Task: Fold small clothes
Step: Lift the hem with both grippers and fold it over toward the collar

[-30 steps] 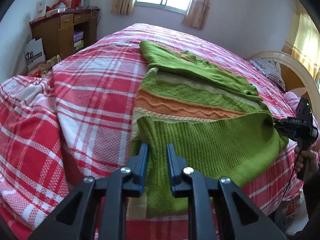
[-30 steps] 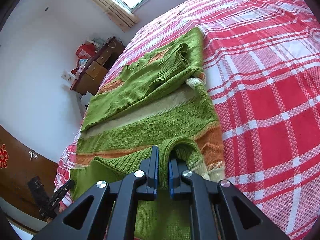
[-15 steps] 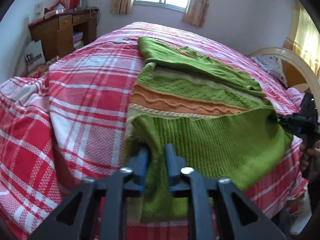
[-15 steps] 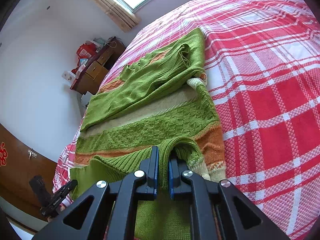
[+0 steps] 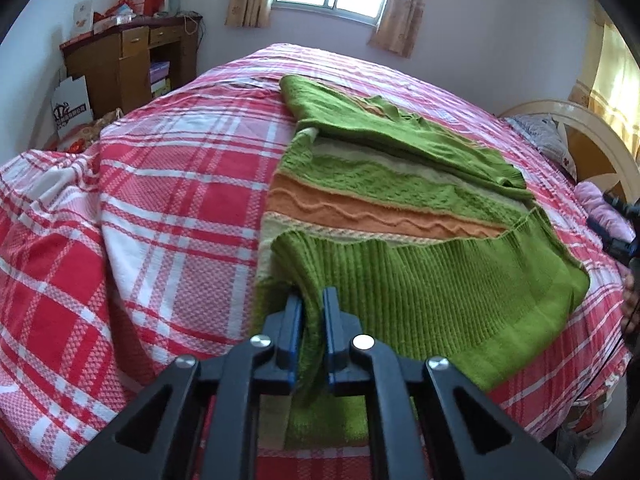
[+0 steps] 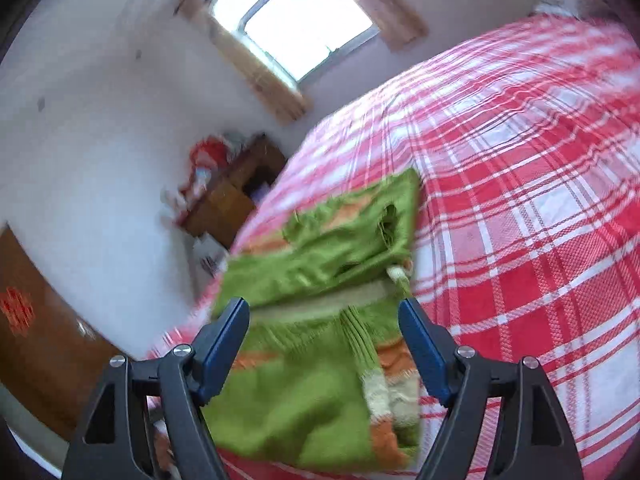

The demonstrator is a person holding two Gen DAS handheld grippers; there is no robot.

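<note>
Green striped knitted sweater (image 5: pixel 400 216) laid on red plaid bed (image 5: pixel 168 200).
Its near hem is pinched by left tongs (image 5: pixel 311 304); right tongs (image 6: pixel 323 312), just opened, are spread above it.

My left gripper (image 5: pixel 311 300) points down, pads clamped on the green sweater (image 5: pixel 420 292) hem. My right gripper (image 6: pixel 323 314) has just been opening, jaws wide apart, nothing pinched between them, view blurred.
</note>
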